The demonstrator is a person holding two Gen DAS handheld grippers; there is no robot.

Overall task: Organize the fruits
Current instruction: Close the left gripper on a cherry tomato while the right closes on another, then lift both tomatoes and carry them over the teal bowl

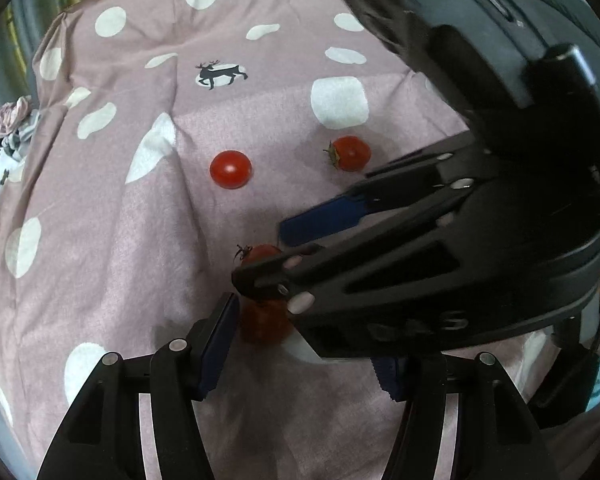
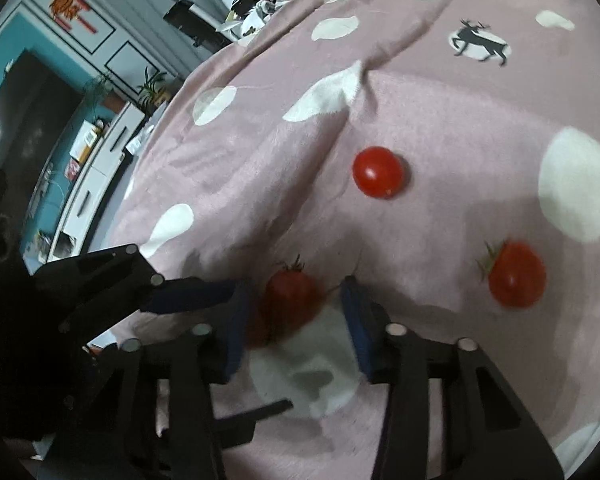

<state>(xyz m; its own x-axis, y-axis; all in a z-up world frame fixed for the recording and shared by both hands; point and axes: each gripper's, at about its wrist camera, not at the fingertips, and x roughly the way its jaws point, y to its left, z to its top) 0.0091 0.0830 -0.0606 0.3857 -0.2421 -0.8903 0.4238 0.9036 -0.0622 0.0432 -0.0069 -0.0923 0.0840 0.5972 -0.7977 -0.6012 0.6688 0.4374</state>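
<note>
Three cherry tomatoes lie on a pink spotted cloth [image 1: 120,220]. The near tomato [image 1: 264,316] [image 2: 290,300] lies between the open fingers of both grippers. My left gripper [image 1: 304,352] is open around it, its left pad [image 1: 220,348] close beside it. My right gripper [image 2: 296,320] is open, reaching in from the right in the left wrist view [image 1: 284,256], partly covering the tomato. A stemless tomato [image 1: 231,169] [image 2: 379,172] and a stemmed tomato [image 1: 350,153] [image 2: 516,274] lie farther off.
The cloth [image 2: 460,120] is creased and has white spots and a deer print [image 1: 220,74]. Clutter [image 1: 8,128] lies at the cloth's far left edge. Room furniture and a cabinet [image 2: 92,184] stand beyond the cloth.
</note>
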